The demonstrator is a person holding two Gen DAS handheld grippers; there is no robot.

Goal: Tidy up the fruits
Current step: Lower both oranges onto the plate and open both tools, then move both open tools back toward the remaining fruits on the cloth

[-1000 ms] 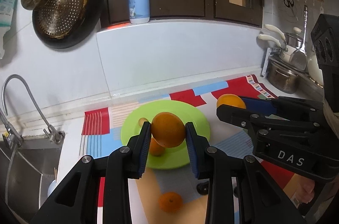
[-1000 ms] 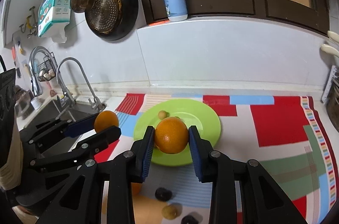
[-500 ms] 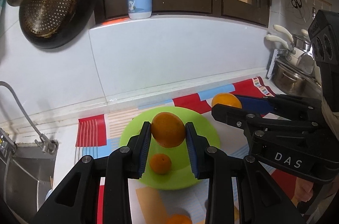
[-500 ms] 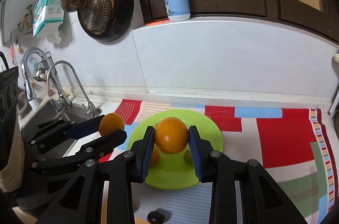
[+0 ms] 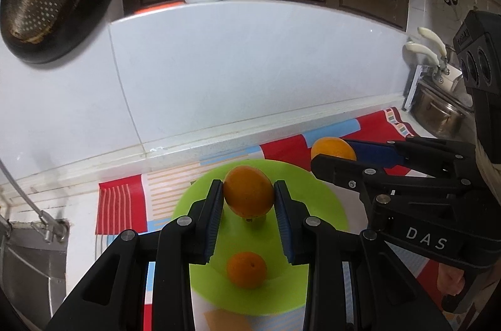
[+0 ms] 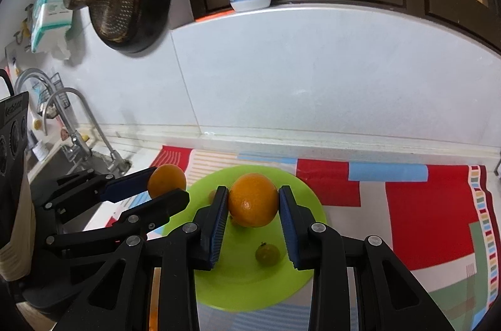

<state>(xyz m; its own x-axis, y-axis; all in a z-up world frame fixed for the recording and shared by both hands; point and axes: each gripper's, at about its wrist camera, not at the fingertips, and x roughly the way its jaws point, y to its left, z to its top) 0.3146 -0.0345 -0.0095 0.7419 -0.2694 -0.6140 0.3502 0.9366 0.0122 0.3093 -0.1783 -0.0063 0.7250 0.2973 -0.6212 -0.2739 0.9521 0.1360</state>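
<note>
Both oranges had come forward over the green plate [image 5: 316, 202] since a second before, so set-down looked near. The left hand-held gripper [image 5: 249, 199] clamped one orange [image 5: 249, 194]; the right hand-held gripper [image 6: 253, 201] clamped another orange [image 6: 253, 199]. Round, dimpled skins; smooth glossy plate on a patterned cloth [image 6: 422, 212].

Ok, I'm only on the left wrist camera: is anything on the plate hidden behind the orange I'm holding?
Observer: Yes, a small green fruit lies on the green plate.
Operator: Is the other orange gripped squarely? I only see it side on.
Observer: The right gripper has a blue pad on each side of its orange.
Operator: Anything else on the plate?
Observer: Another small fruit peeks out behind that gripper's left finger.
</note>
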